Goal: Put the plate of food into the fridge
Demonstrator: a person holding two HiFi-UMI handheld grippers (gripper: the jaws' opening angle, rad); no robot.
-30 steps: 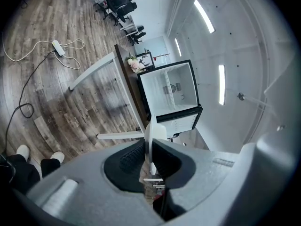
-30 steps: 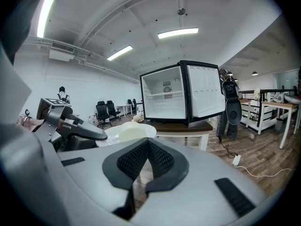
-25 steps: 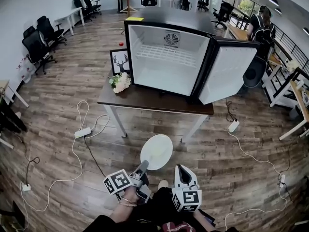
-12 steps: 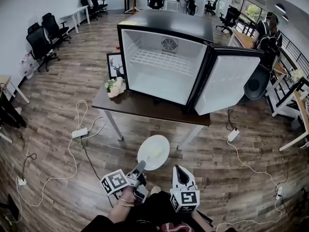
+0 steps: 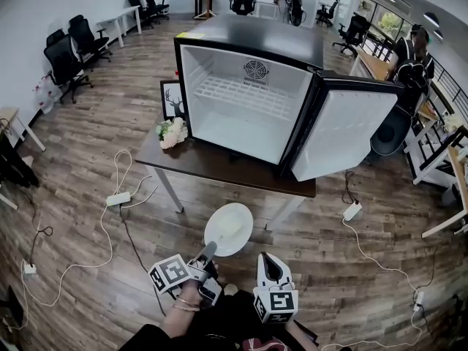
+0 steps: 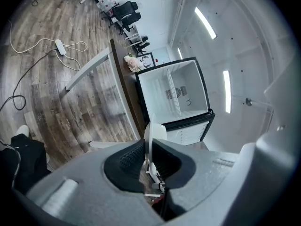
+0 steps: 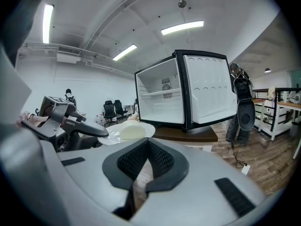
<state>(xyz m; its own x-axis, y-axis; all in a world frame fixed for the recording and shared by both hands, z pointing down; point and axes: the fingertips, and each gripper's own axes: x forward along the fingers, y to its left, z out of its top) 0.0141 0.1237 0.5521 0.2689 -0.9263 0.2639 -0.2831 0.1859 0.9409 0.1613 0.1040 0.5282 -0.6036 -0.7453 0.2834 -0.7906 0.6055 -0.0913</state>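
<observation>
A white plate (image 5: 229,229) with a pale mound of food (image 7: 131,132) hangs level above the wooden floor, in front of the table. My left gripper (image 5: 208,251) is shut on its near rim; in the left gripper view the plate (image 6: 149,133) stands edge-on between the pads. The right gripper (image 5: 268,262) hovers to the right of the plate, shut and empty, apart from it. Ahead, the black fridge (image 5: 245,101) stands on the table with its door (image 5: 344,134) swung wide to the right. Its white inside holds a wire shelf and nothing else.
The dark table (image 5: 219,165) also bears a flower bunch (image 5: 172,132) and a framed deer picture (image 5: 174,99) left of the fridge. Cables and a power strip (image 5: 117,198) lie on the floor at the left. Office chairs, desks and people stand farther off.
The fridge and table have drawn closer and lower in the head view. Both grippers and the held plate have come forward with the person; the grip is unchanged.
</observation>
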